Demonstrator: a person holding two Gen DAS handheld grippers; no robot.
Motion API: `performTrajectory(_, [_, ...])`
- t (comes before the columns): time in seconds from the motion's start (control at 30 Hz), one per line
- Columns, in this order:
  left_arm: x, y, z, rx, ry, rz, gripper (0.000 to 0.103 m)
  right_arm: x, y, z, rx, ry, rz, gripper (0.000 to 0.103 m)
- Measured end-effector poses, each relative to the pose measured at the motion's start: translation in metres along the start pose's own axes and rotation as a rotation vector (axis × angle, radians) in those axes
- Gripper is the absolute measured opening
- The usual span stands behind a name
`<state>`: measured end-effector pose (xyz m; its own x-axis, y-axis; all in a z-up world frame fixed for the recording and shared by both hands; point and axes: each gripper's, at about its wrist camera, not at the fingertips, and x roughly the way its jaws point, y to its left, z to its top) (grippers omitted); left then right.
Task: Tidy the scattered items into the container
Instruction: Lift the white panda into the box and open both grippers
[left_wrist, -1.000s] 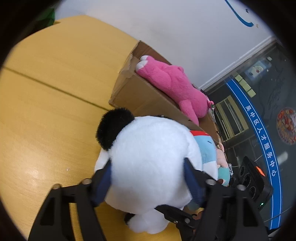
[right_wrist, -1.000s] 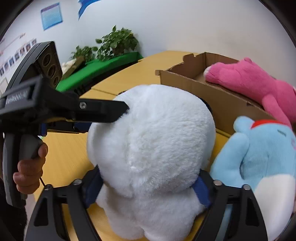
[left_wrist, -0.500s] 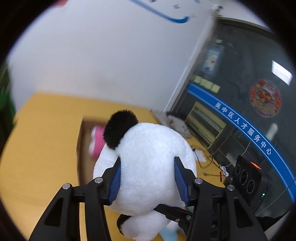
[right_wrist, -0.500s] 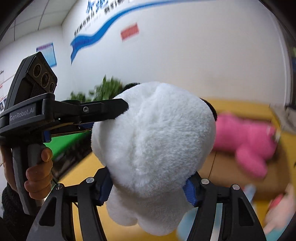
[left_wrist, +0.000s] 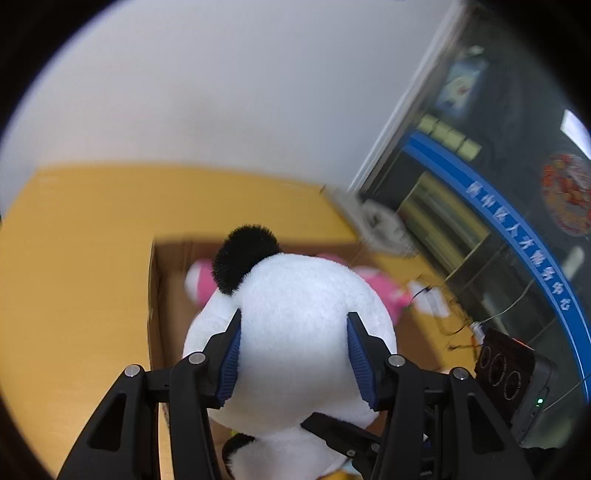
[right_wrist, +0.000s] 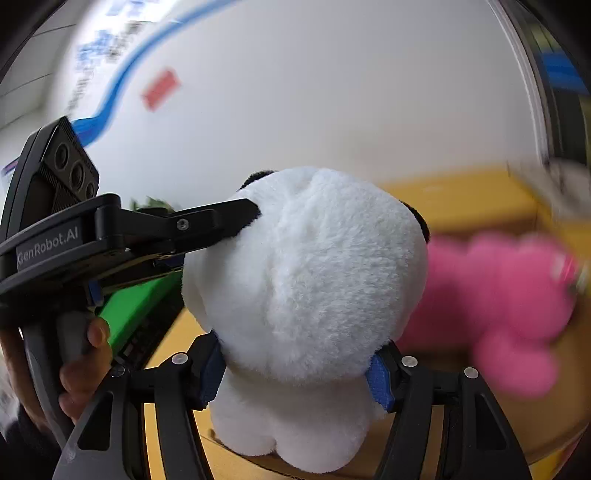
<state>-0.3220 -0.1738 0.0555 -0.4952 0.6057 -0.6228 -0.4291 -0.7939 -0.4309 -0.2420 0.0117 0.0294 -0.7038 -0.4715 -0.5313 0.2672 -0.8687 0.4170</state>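
White panda plush (left_wrist: 295, 332) with black ears, pink plush (right_wrist: 498, 295), brown cardboard box (left_wrist: 166, 295), yellow-orange table (left_wrist: 74, 258).

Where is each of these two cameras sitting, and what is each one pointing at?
Left wrist: rides the left gripper, looking past its fingers at the panda plush over the cardboard box.
Right wrist: rides the right gripper, facing the panda's back; the person's hand shows.
Shared: panda, pink plush.

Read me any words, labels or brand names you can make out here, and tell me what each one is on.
"GenRobot.AI": white lettering on the left gripper body.
Chinese characters on the blue band across the glass: too blurred to read.
Blue wall lettering: too blurred to read.
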Motion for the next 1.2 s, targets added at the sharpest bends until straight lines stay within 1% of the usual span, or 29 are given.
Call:
performTrajectory(0.03, [0.013, 0.014, -0.009, -0.026, 0.027, -0.007, 0.05, 0.017, -0.006, -0.012, 0.027, 0.041, -0.013, 0.069])
performTrajectory(0.1, [0.027, 0.035, -0.026, -0.059, 0.05, -0.03, 0.05, 0.038, -0.013, -0.027, 0.042, 0.089, -0.041, 0.069])
performTrajectory(0.17, [0.031, 0.047, -0.036, -0.084, 0.045, -0.056, 0.05, 0.05, -0.012, -0.039, 0.028, 0.115, -0.074, 0.069])
performTrajectory(0.23, [0.031, 0.054, -0.043, -0.092, 0.044, -0.052, 0.051, 0.057, -0.005, -0.046, 0.007, 0.131, -0.106, 0.069])
performTrajectory(0.3, [0.032, 0.059, -0.047, -0.097, 0.055, -0.029, 0.053, 0.059, 0.003, -0.051, -0.01, 0.15, -0.132, 0.069])
performTrajectory(0.37, [0.029, 0.063, -0.051, -0.115, 0.057, -0.004, 0.059, 0.06, 0.008, -0.055, -0.027, 0.164, -0.148, 0.07])
performTrajectory(0.4, [0.027, 0.061, -0.051, -0.115, 0.056, 0.011, 0.061, 0.059, 0.011, -0.057, -0.04, 0.169, -0.155, 0.07])
performTrajectory(0.43, [0.024, 0.057, -0.051, -0.109, 0.053, 0.042, 0.067, 0.058, 0.012, -0.057, -0.047, 0.176, -0.159, 0.072])
performTrajectory(0.47, [0.023, 0.053, -0.049, -0.105, 0.047, 0.074, 0.072, 0.057, 0.011, -0.056, -0.045, 0.188, -0.157, 0.076])
performTrajectory(0.5, [0.018, 0.051, -0.048, -0.103, 0.036, 0.1, 0.072, 0.053, 0.008, -0.054, -0.032, 0.203, -0.147, 0.079])
performTrajectory(0.53, [0.01, 0.047, -0.047, -0.103, 0.021, 0.124, 0.072, 0.047, 0.006, -0.051, -0.017, 0.217, -0.132, 0.084])
performTrajectory(0.57, [0.0, 0.044, -0.047, -0.107, 0.003, 0.139, 0.07, 0.039, 0.004, -0.048, -0.011, 0.221, -0.121, 0.088])
performTrajectory(0.6, [-0.013, 0.038, -0.048, -0.116, -0.027, 0.146, 0.07, 0.026, 0.002, -0.044, -0.026, 0.205, -0.12, 0.092])
performTrajectory(0.63, [-0.029, 0.032, -0.049, -0.127, -0.066, 0.135, 0.071, 0.011, -0.003, -0.037, -0.046, 0.18, -0.131, 0.102])
performTrajectory(0.67, [-0.044, 0.026, -0.051, -0.135, -0.105, 0.117, 0.079, -0.007, -0.007, -0.032, -0.068, 0.149, -0.151, 0.103])
performTrajectory(0.7, [-0.059, 0.014, -0.055, -0.134, -0.143, 0.116, 0.083, -0.03, -0.012, -0.027, -0.093, 0.121, -0.182, 0.103])
performTrajectory(0.73, [-0.071, -0.001, -0.059, -0.118, -0.169, 0.141, 0.083, -0.046, -0.016, -0.024, -0.108, 0.107, -0.204, 0.103])
performTrajectory(0.77, [-0.079, -0.018, -0.064, -0.086, -0.183, 0.183, 0.083, -0.058, -0.022, -0.019, -0.125, 0.102, -0.225, 0.103])
performTrajectory(0.83, [-0.088, -0.055, -0.076, -0.001, -0.2, 0.296, 0.083, -0.09, -0.032, -0.019, -0.186, 0.09, -0.269, 0.103])
performTrajectory(0.87, [-0.09, -0.069, -0.082, 0.029, -0.206, 0.329, 0.083, -0.105, -0.038, -0.02, -0.206, 0.083, -0.298, 0.103])
performTrajectory(0.9, [-0.089, -0.083, -0.089, 0.054, -0.208, 0.345, 0.083, -0.111, -0.044, -0.017, -0.212, 0.079, -0.322, 0.103])
performTrajectory(0.93, [-0.087, -0.096, -0.095, 0.068, -0.207, 0.345, 0.083, -0.12, -0.05, -0.016, -0.209, 0.074, -0.336, 0.103])
performTrajectory(1.0, [-0.083, -0.113, -0.103, 0.065, -0.21, 0.333, 0.083, -0.136, -0.059, -0.015, -0.208, 0.058, -0.363, 0.103])
performTrajectory(1.07, [-0.076, -0.127, -0.11, 0.059, -0.212, 0.328, 0.083, -0.143, -0.067, -0.011, -0.214, 0.052, -0.383, 0.103])
performTrajectory(1.2, [-0.069, -0.145, -0.125, 0.043, -0.203, 0.323, 0.083, -0.147, -0.076, -0.015, -0.235, 0.055, -0.398, 0.103])
